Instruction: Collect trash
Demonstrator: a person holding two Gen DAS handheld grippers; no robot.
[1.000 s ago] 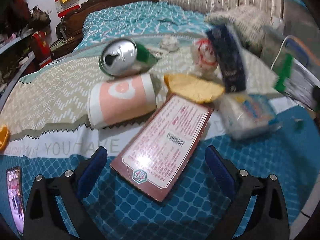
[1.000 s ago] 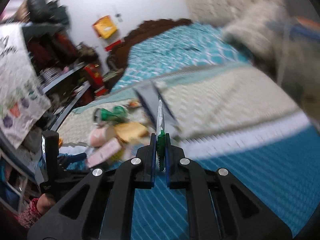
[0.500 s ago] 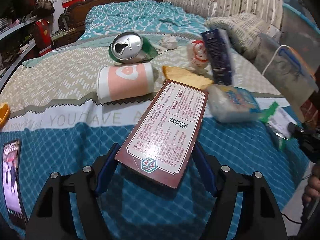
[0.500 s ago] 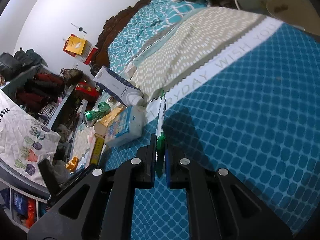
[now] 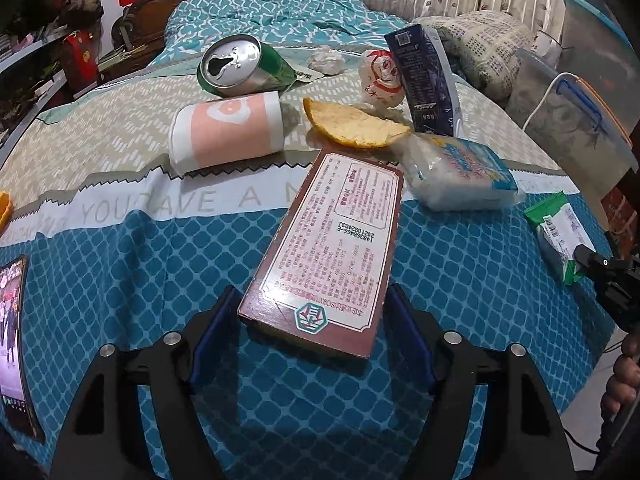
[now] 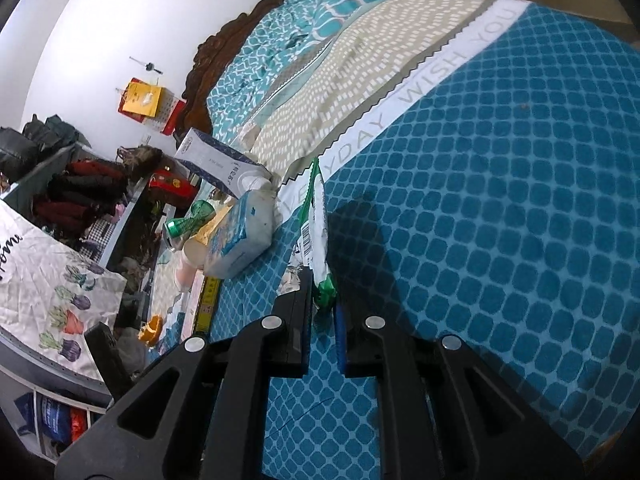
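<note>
Trash still litters the bed (image 5: 120, 248): my left tool (image 5: 310, 344) straddles the brown box (image 5: 328, 248), jaws just widening; right tool (image 6: 323, 312) loosely pinches a green wrapper (image 6: 318, 236).

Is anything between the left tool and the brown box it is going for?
Nothing visible. The brown box already has its near end between the fingers of the left tool, with bare blue bedspread beneath; the paper cup and tissue pack lie beyond it.
</note>
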